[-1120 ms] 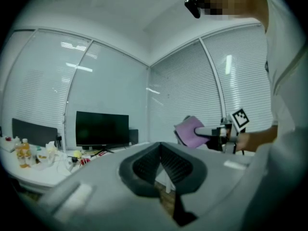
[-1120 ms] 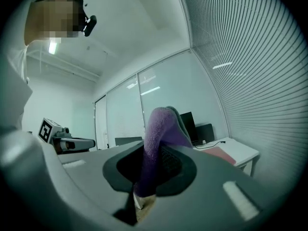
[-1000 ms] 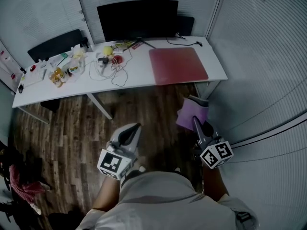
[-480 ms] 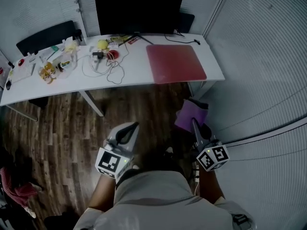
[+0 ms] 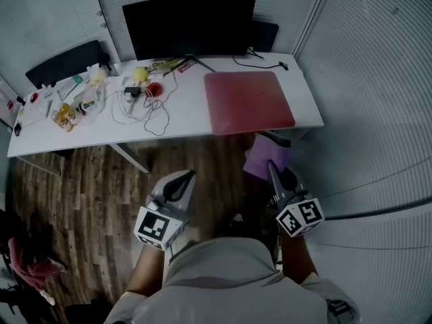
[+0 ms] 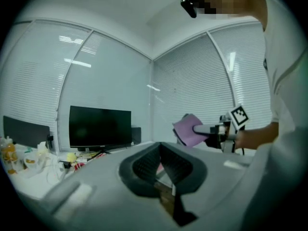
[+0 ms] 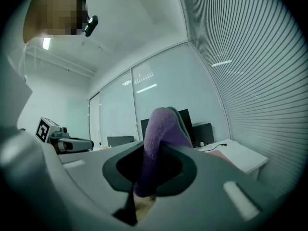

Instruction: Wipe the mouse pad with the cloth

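Observation:
A red mouse pad (image 5: 248, 101) lies flat on the right part of the white desk (image 5: 182, 123). My right gripper (image 5: 273, 167) is shut on a purple cloth (image 5: 264, 158), held in the air just in front of the desk's front edge, below the pad. In the right gripper view the cloth (image 7: 162, 126) stands up out of the closed jaws of the right gripper (image 7: 153, 150). My left gripper (image 5: 190, 176) is shut and empty, held over the wooden floor, left of the cloth. The left gripper view shows the cloth (image 6: 185, 130) off to the right.
A black monitor (image 5: 189, 25) stands at the back of the desk. Cables (image 5: 145, 106), a yellow ball (image 5: 140, 73) and small items crowd the desk's left half. A black chair (image 5: 64, 63) sits behind. Blinds-covered glass walls (image 5: 378, 79) close in on the right.
The desk has come nearer in the head view, and the cloth now sits close to its front edge. Both grippers keep their pose and grip.

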A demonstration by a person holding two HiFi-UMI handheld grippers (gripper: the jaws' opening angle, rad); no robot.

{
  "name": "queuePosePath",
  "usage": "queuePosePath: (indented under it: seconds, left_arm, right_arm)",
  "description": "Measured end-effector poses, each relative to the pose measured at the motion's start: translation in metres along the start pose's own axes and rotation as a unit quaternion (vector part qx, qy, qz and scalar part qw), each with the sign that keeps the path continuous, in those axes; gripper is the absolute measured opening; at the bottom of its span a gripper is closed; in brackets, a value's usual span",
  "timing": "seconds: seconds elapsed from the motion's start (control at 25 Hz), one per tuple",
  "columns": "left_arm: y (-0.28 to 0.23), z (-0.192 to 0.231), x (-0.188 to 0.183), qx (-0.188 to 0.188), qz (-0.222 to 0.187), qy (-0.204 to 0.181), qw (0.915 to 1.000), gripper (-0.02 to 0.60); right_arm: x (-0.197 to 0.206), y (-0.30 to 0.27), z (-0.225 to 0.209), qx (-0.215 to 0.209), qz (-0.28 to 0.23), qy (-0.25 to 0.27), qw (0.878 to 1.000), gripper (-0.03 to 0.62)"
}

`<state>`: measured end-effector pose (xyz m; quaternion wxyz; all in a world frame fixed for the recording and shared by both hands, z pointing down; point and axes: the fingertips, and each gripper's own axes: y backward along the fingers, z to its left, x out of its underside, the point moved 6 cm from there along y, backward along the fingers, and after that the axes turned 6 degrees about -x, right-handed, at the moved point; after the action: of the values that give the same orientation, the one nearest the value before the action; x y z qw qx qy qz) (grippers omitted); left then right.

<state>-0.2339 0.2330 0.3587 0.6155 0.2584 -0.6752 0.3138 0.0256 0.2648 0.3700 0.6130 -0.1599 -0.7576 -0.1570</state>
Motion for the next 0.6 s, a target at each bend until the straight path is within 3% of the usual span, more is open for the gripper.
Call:
queuePosePath:
  seconds: [0.2,0.6]
  left_arm:
    - [-0.074,-0.017,-0.013,-0.011,0.034,0.007,0.9993,0.003]
    - [-0.186,-0.050,-0.011,-0.021,0.043,0.009,0.9988,0.003]
  right_arm:
    - [-0.015,-0.008,-0.078,-0.004,0.000,-0.005,1.000,0.049]
    - [-0.019,-0.011,-0.209,0.004,0.025,-0.038,0.999,0.049]
